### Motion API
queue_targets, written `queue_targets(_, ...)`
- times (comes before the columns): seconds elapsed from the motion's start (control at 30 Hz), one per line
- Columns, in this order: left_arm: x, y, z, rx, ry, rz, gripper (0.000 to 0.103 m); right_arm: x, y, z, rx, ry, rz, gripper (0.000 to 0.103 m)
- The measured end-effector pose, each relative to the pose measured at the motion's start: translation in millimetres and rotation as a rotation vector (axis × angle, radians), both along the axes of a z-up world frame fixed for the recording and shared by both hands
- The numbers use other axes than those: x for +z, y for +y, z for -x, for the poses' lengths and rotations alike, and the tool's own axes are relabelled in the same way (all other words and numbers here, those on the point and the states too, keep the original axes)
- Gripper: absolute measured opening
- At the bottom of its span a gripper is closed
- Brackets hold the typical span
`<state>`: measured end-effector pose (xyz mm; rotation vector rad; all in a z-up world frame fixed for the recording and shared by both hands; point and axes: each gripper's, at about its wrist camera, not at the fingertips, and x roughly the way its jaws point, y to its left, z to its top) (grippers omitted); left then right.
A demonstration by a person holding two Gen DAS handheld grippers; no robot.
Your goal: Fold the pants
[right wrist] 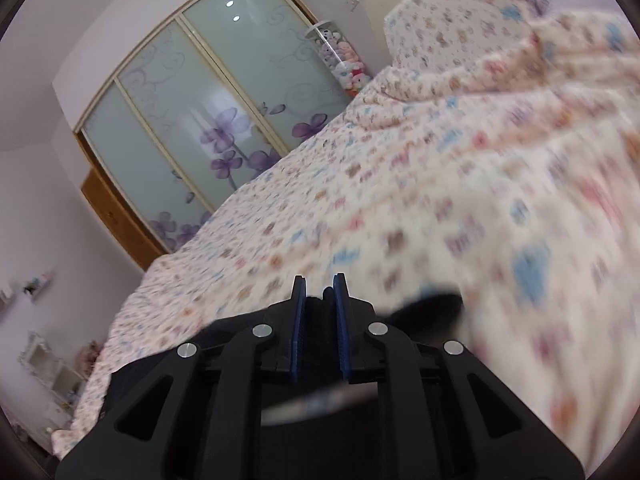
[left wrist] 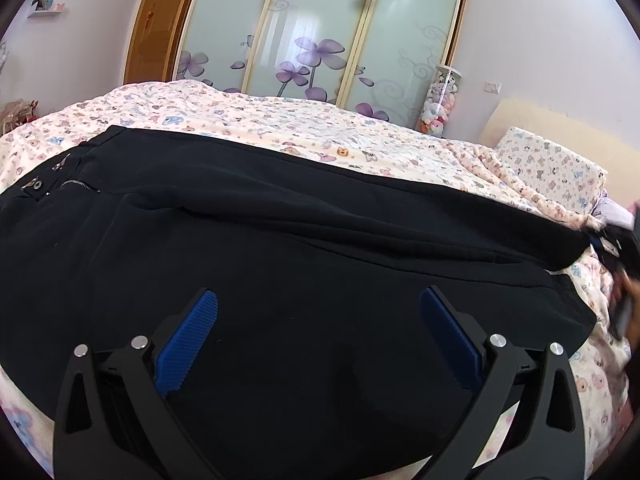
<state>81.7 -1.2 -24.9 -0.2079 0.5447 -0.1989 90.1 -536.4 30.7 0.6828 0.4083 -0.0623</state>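
Black pants (left wrist: 280, 240) lie spread across the bed (left wrist: 280, 120) under my left tongs (left wrist: 318, 334), whose blue pads stand wide apart above the cloth. My right tongs (right wrist: 320, 300) pinch dark fabric of the pants between nearly closed pads.

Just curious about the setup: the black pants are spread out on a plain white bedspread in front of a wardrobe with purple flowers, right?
Not plain white: the bedspread under the black pants is covered in small pastel prints, as the left wrist view shows. The wardrobe with purple flowers is right.
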Motion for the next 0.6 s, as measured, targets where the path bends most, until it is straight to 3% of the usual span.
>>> queue_targets(0.1, 1, 2, 0, 0.003, -0.002, 0.008, 0.101, -27, 12, 39, -0.028, 0.062, -0.042, 0.015)
queue_targets(0.13, 1, 3, 1, 0.004, -0.002, 0.009, 0.101, -39, 16, 49, -0.046, 0.107, -0.044, 0.006)
queue_targets(0.27, 0, 3, 0, 0.002, 0.005, 0.008, 0.101, -66, 14, 64, -0.1, 0.242, -0.088, 0.004)
queue_targets(0.37, 0, 4, 0, 0.0, 0.01, 0.012, 0.101, -61, 12, 72, -0.112, 0.244, -0.199, 0.006)
queue_targets(0.5, -1, 4, 0, -0.002, 0.011, 0.014, 0.101, -53, 33, 59, -0.005, 0.204, -0.384, 0.007)
queue_targets(0.53, -1, 5, -1, -0.004, 0.01, 0.015, 0.101, -55, 39, 54, 0.02, 0.211, -0.415, 0.014)
queue_targets(0.6, -1, 5, -1, -0.008, 0.009, 0.019, 0.101, -58, 50, 42, 0.058, 0.217, -0.488, 0.064)
